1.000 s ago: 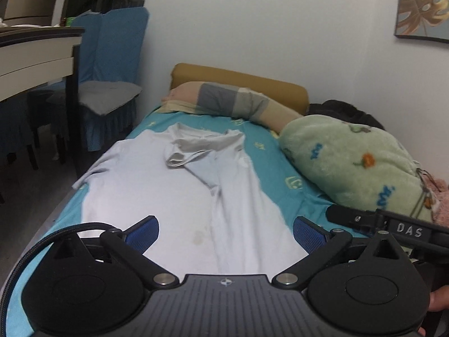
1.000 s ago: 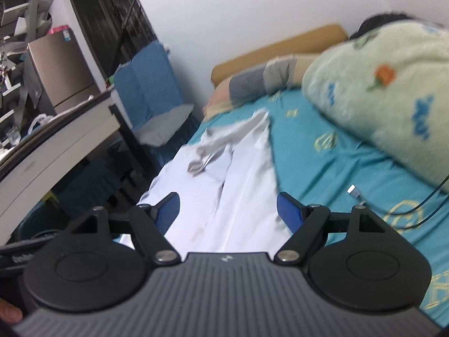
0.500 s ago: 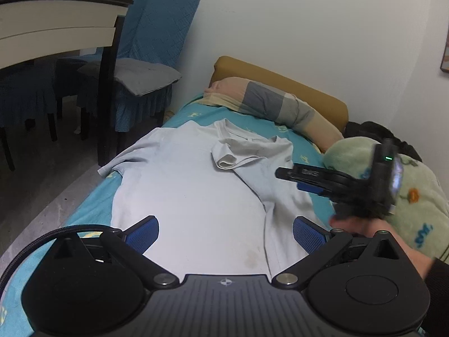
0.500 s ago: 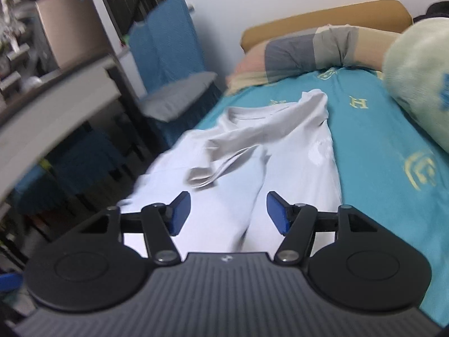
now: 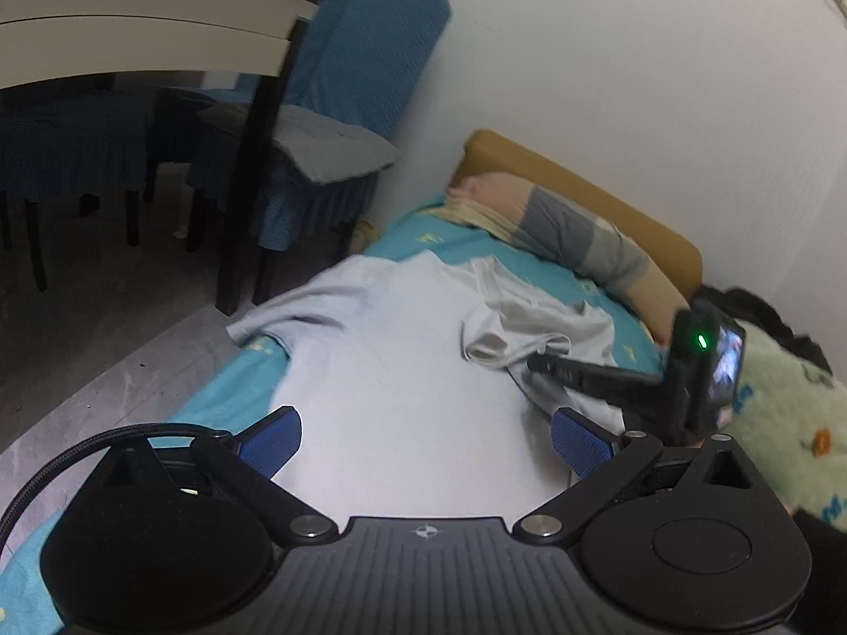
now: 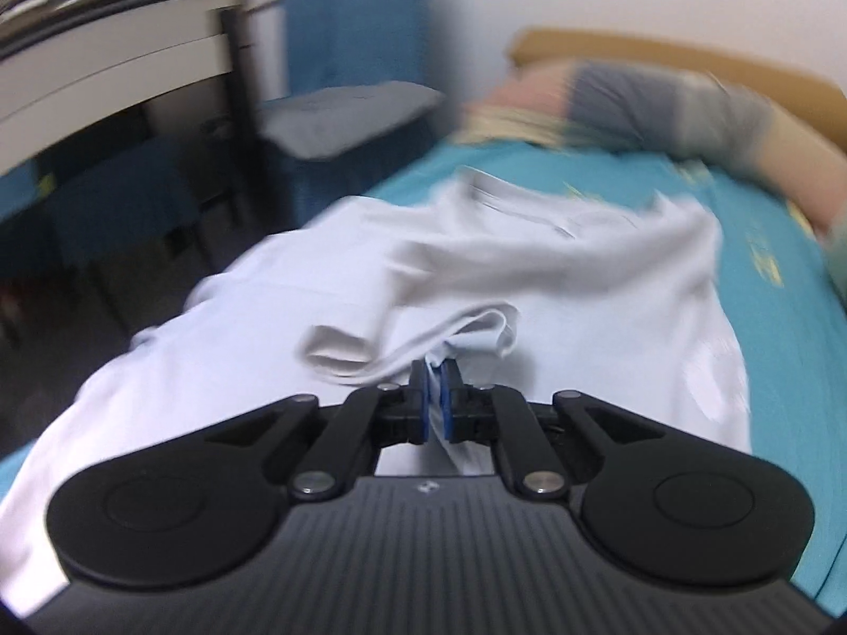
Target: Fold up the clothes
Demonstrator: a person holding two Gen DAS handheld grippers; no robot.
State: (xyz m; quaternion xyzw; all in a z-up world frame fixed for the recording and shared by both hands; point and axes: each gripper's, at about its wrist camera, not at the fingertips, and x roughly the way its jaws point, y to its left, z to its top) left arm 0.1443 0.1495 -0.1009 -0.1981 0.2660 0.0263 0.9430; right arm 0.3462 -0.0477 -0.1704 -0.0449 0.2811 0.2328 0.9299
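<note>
Half a second ago the right claw (image 6: 435,402) hung with its blue pads spread above the pale, light-blue cotton T-shirt (image 6: 609,317); now those pads are pressed together on a fold of the shirt's crumpled sleeve. It has also dropped lower and nearer the cloth. From the left wrist view, the right claw (image 5: 537,364) has reached further across, its tip now at the bunched sleeve.

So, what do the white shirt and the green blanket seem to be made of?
White shirt: thin, soft, matte knit, probably cotton; it creases and bunches where the right tongs pinch it. Green blanket: fluffy fleece, judging by its fuzzy pile.
</note>
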